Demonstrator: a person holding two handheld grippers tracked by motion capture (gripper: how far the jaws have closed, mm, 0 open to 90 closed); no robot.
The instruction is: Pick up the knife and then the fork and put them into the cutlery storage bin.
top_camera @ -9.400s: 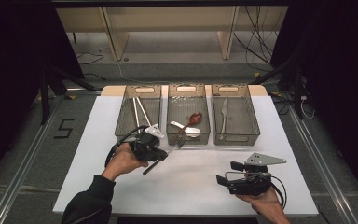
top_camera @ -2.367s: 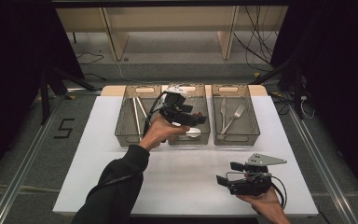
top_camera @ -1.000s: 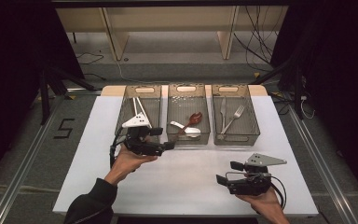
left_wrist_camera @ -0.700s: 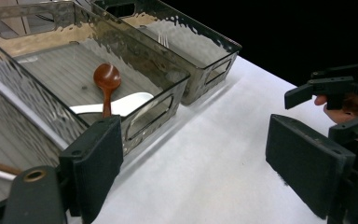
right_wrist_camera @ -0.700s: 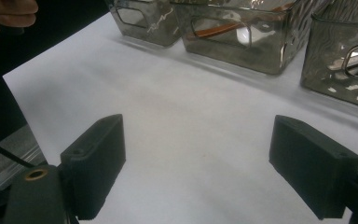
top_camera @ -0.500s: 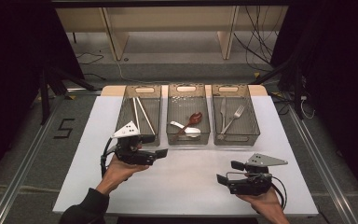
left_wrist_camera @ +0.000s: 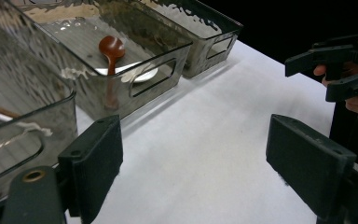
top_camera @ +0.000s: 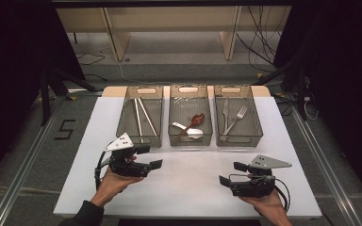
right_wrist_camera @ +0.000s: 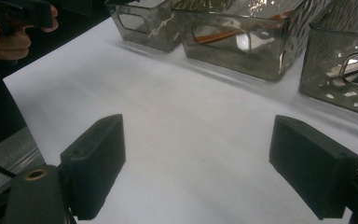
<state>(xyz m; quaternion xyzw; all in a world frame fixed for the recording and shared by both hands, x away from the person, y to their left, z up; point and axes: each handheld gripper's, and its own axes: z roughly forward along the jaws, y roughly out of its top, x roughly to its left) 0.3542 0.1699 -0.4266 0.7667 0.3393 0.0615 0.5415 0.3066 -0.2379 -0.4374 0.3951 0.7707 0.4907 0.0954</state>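
Cutlery sorted into 3 smoked translucent plastic bins is the work in hand. The left bin [top_camera: 139,120] holds 2 pale chopsticks [top_camera: 141,116], the middle bin [top_camera: 190,120] holds a reddish-brown wooden spoon [top_camera: 195,120] crossing a white ceramic spoon [top_camera: 187,129], and the right bin [top_camera: 238,120] holds a steel knife [top_camera: 225,112] beside a steel fork [top_camera: 236,119]. All 3 bins stand in a row at the 12 o'clock edge of the white table surface [top_camera: 188,181].

Left gripper [top_camera: 146,157]: at 8 o'clock on the table, just short of the left bin's near wall, jaws parted wide and grasping nothing (confirmed in the left gripper view, bare tabletop between them). Right gripper [top_camera: 233,173]: at 4 o'clock, well apart from the bins, jaws likewise released and empty.

Judgement: no loose item lies on the table, so the sorting looks complete or paused.

Risks:
1. The left gripper sits near the left bin; a careless forward push could strike the wall and slide the light bin.
2. The 2 spoons overlap; gripping 1 could drag the other out.
3. The bins' dark walls distort what lies inside, so a low approach could misjudge the chopsticks' position.
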